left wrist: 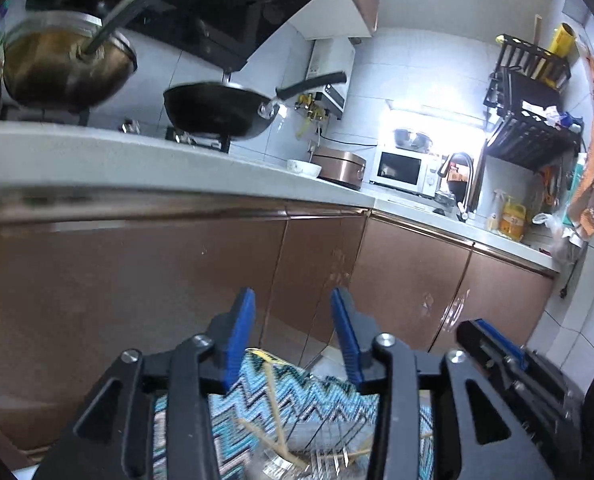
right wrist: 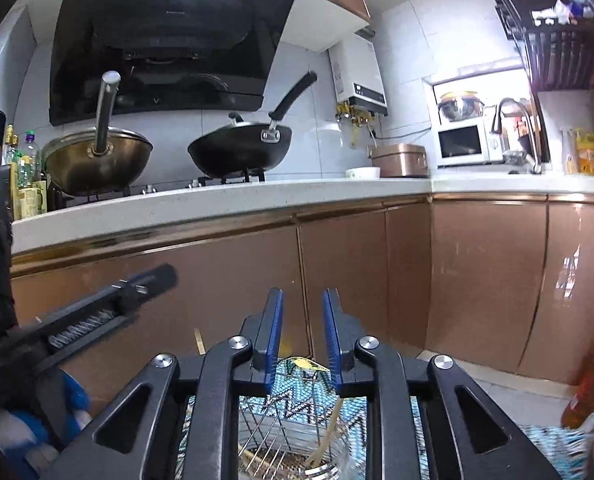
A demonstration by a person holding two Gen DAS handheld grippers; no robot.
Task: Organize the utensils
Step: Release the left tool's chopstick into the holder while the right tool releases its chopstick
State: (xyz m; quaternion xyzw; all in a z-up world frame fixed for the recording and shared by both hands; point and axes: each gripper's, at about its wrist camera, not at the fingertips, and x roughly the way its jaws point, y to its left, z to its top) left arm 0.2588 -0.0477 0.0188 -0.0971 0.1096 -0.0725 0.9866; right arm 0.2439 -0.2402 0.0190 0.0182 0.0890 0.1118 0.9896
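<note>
Stove end: I see two woks (right wrist: 97, 160) (right wrist: 239, 152) side by side on the counter (right wrist: 217, 200).
Right of them: bowl (right wrist: 363, 173), cooker (right wrist: 399, 159), then microwave (right wrist: 463, 145) (by the tap).
Below me: wire rack (right wrist: 281, 428) on patterned cloth (right wrist: 297, 380).

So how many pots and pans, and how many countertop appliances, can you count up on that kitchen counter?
Woks: 2, a brass-coloured wok and a black wok
Microwave: 1
Rice cooker: 1
White bowl: 1
Total: 5
</note>
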